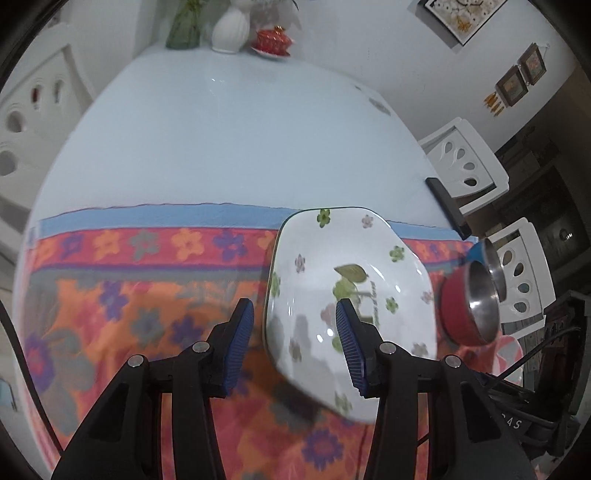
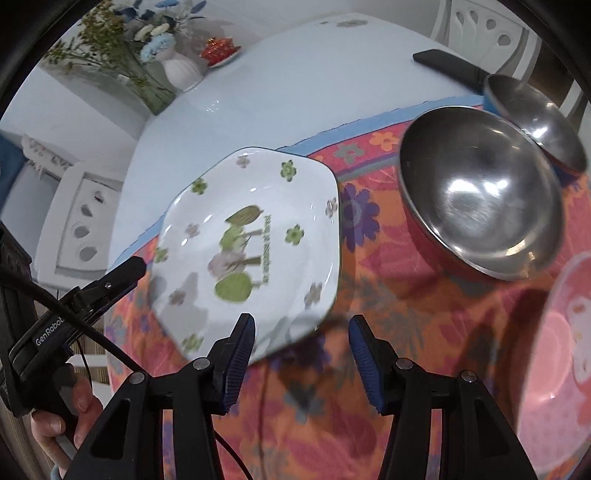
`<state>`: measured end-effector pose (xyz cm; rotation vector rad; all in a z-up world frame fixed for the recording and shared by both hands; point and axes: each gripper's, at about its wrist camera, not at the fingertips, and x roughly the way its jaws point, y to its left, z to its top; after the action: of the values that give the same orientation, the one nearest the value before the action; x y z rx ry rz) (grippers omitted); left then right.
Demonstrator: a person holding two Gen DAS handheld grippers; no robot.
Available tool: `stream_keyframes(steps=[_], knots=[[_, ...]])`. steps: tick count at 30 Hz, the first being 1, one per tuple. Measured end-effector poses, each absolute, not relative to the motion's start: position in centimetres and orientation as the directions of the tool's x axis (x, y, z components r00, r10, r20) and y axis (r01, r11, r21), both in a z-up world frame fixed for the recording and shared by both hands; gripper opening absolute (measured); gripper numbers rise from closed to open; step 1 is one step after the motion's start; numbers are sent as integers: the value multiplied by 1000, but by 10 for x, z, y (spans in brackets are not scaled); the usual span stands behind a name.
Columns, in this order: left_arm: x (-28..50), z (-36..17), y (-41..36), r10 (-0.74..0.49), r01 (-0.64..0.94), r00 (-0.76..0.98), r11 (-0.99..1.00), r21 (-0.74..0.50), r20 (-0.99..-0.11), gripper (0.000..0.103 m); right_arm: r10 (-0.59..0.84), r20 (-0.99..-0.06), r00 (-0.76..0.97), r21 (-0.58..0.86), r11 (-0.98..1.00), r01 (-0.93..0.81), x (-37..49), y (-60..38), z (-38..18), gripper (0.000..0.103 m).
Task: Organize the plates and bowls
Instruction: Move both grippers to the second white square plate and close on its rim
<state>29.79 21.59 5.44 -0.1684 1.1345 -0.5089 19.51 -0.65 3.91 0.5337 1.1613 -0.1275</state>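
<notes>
A white floral plate (image 1: 332, 280) with flower and tree prints lies on the orange floral cloth (image 1: 129, 302). My left gripper (image 1: 293, 334) is open, its jaws either side of the plate's left rim. In the right wrist view the same plate (image 2: 255, 236) sits ahead, and my right gripper (image 2: 301, 347) is open and empty just short of its near edge. The left gripper (image 2: 122, 273) shows at that plate's left edge. A red steel bowl (image 2: 480, 188) stands to the right, a blue steel bowl (image 2: 535, 114) behind it, and a pink plate (image 2: 557, 354) at far right.
The pale blue table (image 1: 221, 140) carries a white vase (image 1: 231, 27), a green glass vase (image 1: 183, 29) and a red lidded dish (image 1: 271, 40) at the far end. A black phone (image 2: 450, 64) lies near the right edge. White chairs (image 1: 465, 162) stand beside the table.
</notes>
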Motion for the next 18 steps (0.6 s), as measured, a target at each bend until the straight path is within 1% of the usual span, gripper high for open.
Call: stream_keyframes(steps=[2,5,7,13,18], knots=[[307,44,208,-474,309,307,870,-384,-826,40,177,-897,405,336,868,365,206,-9,31,52],[319,30,200,-487,308,281,862,-403,-827,39,184,-893,410,343,869,357,215,-10,22,50],[326,23,197,-502,309,264,853,-421,-824,36,191,-891,412,348,869,351,222,-11,17,45],[335,11,192,-537,322,253,831,-453,-805,35,173,-887,427,320,898,302,234,-10,10,43],[324,19,194,-529,360,268,830,-426,-805,35,136,-900,413,247,942,228,236,2,13,41]])
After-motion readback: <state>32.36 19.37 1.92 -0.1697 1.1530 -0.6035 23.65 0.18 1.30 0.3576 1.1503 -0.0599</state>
